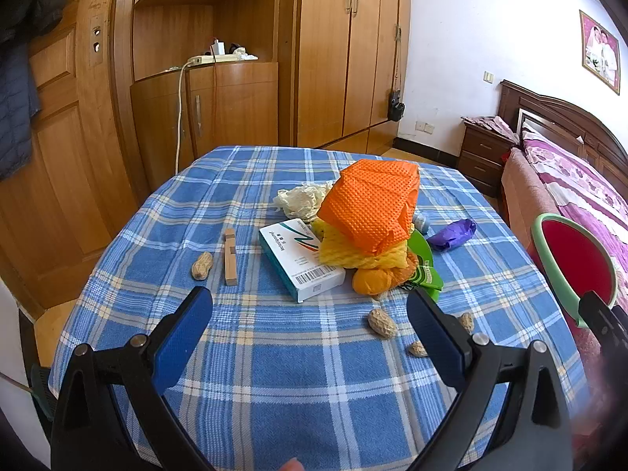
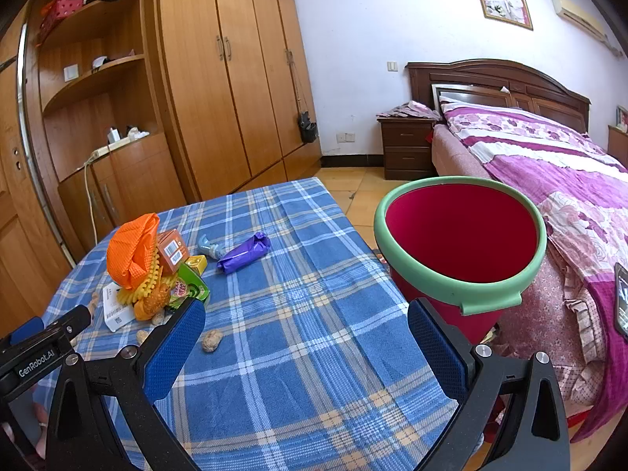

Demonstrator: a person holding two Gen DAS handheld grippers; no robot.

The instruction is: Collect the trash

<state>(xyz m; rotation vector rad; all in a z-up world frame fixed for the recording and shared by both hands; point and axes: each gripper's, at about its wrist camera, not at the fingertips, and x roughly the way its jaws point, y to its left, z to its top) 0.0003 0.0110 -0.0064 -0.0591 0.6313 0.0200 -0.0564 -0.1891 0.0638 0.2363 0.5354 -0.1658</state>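
Note:
Trash lies piled on a table with a blue plaid cloth (image 1: 298,369): an orange mesh cloth (image 1: 369,204) on yellow foam net (image 1: 353,255), a white and teal box (image 1: 300,261), a green wrapper (image 1: 426,271), a crumpled white net (image 1: 300,198), a purple wrapper (image 1: 451,233), a wooden clothespin (image 1: 230,257) and several peanuts (image 1: 201,266). My left gripper (image 1: 310,318) is open and empty, just short of the pile. My right gripper (image 2: 306,333) is open and empty above the cloth (image 2: 298,353), between the pile (image 2: 137,255) and a red bucket with a green rim (image 2: 459,243) off the table's right edge.
A wooden wardrobe and shelves (image 1: 235,78) stand behind the table. A bed with a purple cover (image 2: 549,165) and a nightstand (image 2: 408,149) lie to the right. A small orange box (image 2: 172,251), a yellow packet and a pale blue object (image 2: 210,249) sit by the pile.

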